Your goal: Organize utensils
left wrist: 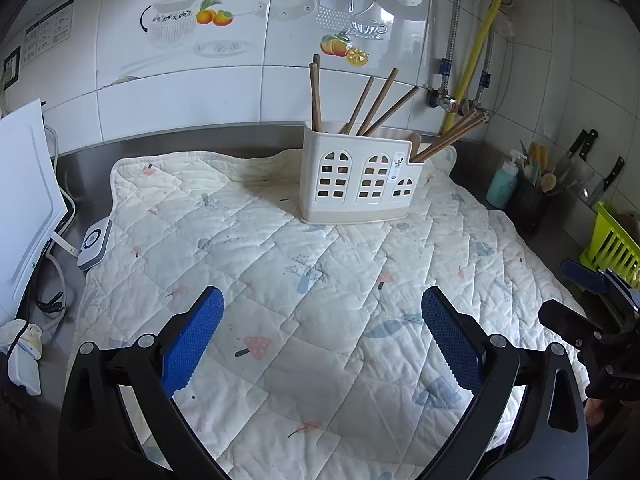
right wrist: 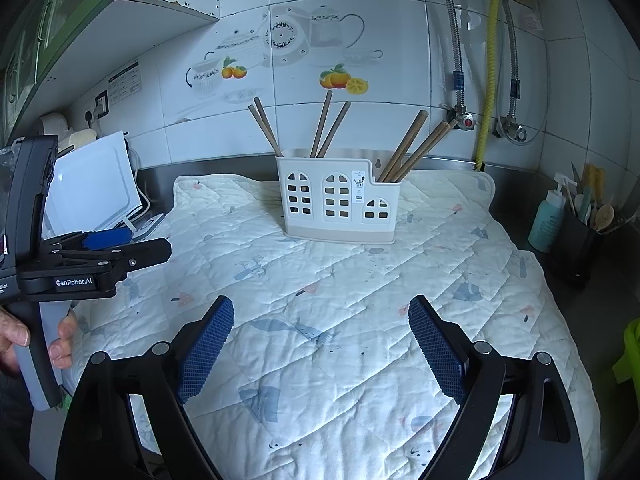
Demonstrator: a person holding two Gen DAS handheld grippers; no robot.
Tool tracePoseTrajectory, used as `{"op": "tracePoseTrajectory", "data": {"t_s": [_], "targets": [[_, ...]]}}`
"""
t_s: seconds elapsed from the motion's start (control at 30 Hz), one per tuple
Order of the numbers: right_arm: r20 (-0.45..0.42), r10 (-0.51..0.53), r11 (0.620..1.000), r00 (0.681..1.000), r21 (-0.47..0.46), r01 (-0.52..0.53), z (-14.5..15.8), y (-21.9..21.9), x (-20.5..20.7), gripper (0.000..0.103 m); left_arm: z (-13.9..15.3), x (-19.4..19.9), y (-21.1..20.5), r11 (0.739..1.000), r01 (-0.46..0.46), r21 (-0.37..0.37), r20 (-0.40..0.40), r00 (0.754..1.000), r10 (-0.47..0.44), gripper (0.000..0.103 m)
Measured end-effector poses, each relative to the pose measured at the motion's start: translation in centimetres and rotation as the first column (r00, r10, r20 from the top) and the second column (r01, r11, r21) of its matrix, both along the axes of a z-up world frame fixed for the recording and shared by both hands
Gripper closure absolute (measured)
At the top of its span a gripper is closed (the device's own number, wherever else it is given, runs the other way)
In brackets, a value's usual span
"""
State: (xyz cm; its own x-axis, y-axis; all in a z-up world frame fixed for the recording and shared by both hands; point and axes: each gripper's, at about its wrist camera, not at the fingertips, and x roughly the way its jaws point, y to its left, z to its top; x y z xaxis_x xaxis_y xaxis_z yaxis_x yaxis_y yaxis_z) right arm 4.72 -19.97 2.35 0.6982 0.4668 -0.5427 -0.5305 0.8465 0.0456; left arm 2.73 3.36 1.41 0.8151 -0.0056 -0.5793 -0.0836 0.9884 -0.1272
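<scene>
Left wrist view: my left gripper (left wrist: 322, 344) is spread, empty, over the quilted mat (left wrist: 248, 264); utensil holder (left wrist: 360, 178) sits ahead, slightly right, chopsticks (left wrist: 380, 100) leaning up-right. Right wrist view: right gripper (right wrist: 320, 350) spread, empty; holder dead ahead, approx. equal reach for both.

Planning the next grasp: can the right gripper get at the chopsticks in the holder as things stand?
Probably yes. The right gripper is open and empty, with only bare quilt between it and the holder. The chopsticks stick up clear above the rim.
</scene>
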Motion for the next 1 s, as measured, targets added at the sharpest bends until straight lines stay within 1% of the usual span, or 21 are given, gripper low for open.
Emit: {"op": "tracePoseTrajectory", "data": {"t_s": [0.33, 0.5, 0.7, 1.0], "targets": [[-0.001, 0.000, 1.000, 1.000, 0.001, 0.000, 0.00, 0.00, 0.04, 0.017, -0.11, 0.09, -0.07, 1.000, 0.020, -0.014, 0.006, 1.000, -0.020, 0.005], [-0.001, -0.005, 1.000, 1.000, 0.003, 0.005, -0.08, 0.12, 0.22, 0.017, -0.20, 0.23, 0.22, 1.000, 0.006, -0.019, 0.005, 1.000, -0.006, 0.005], [-0.002, -0.015, 1.000, 1.000, 0.007, 0.015, -0.20, -0.03, 0.57, 0.017, -0.11, 0.29, 0.35, 1.000, -0.011, -0.010, 0.004, 1.000, 0.011, 0.005], [0.004, -0.026, 1.000, 1.000, 0.008, 0.026, -0.18, -0.27, 0.83, 0.016, 0.62, 0.10, 0.22, 0.999, -0.037, 0.030, 0.027, 0.999, 0.036, 0.005]]}}
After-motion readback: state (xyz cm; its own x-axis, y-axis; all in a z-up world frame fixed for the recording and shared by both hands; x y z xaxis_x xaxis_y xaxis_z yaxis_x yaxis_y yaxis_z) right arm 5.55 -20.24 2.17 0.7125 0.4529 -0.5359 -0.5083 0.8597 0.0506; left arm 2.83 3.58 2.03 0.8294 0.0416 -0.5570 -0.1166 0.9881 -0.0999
